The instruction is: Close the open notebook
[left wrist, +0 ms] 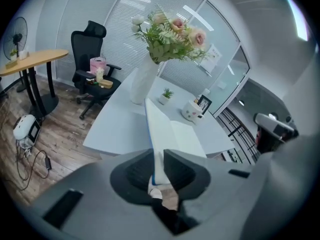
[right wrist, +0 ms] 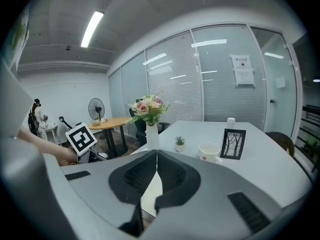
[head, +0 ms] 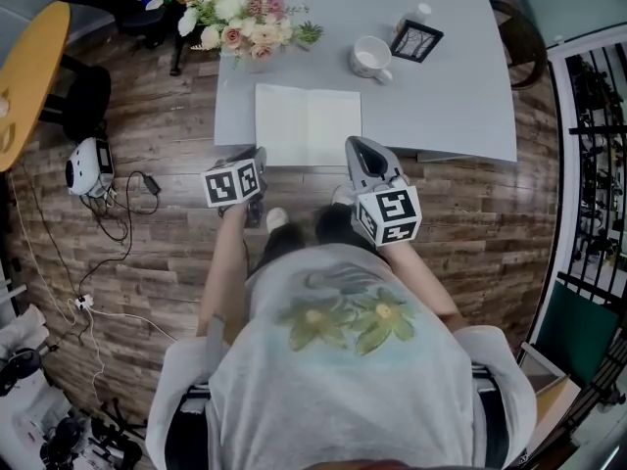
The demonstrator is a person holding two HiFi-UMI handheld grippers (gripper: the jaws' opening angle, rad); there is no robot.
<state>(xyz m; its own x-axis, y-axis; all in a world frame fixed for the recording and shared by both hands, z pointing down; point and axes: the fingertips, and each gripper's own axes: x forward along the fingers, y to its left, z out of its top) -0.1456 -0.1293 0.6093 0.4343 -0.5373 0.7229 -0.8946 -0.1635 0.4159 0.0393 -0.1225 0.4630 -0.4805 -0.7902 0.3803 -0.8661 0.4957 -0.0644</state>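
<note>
Pinching the near edge of the notebook's (head: 308, 125) left leaf, the left hand-held gripper (head: 253, 162) has its jaws drawn in narrow on that thin sheet, with both dark pads pressed against it. In the left gripper view the clamped leaf runs edge-on away from the jaws, white with a blue line along its lower rim. It stands raised off the bench (head: 451, 96), while the right-hand page lies flat beside it. The notebook is open at the near edge of the bench, closer to the near left corner than to the right one, and its lower border sits just at that edge. The right hand-held gripper (head: 357, 147) hovers over the near edge beside the notebook's right corner. Its jaws are closed tip to tip with nothing between them, and whether it touches the page cannot be told. Further in from the near edge, past the notebook, stands a white mug (head: 370, 57), with a black picture frame (head: 416, 40) just to its right and a small white bottle (head: 416, 16) behind the frame. A bunch of pink and white flowers (head: 240, 13) in a tall white vase (left wrist: 144, 79) stands by the left edge of the bench, and a little potted plant (left wrist: 165, 96) sits near the vase. Off the bench to the left are a black office chair (left wrist: 92, 59) and a round wooden table (head: 29, 67) on the plank floor (head: 147, 262).
</note>
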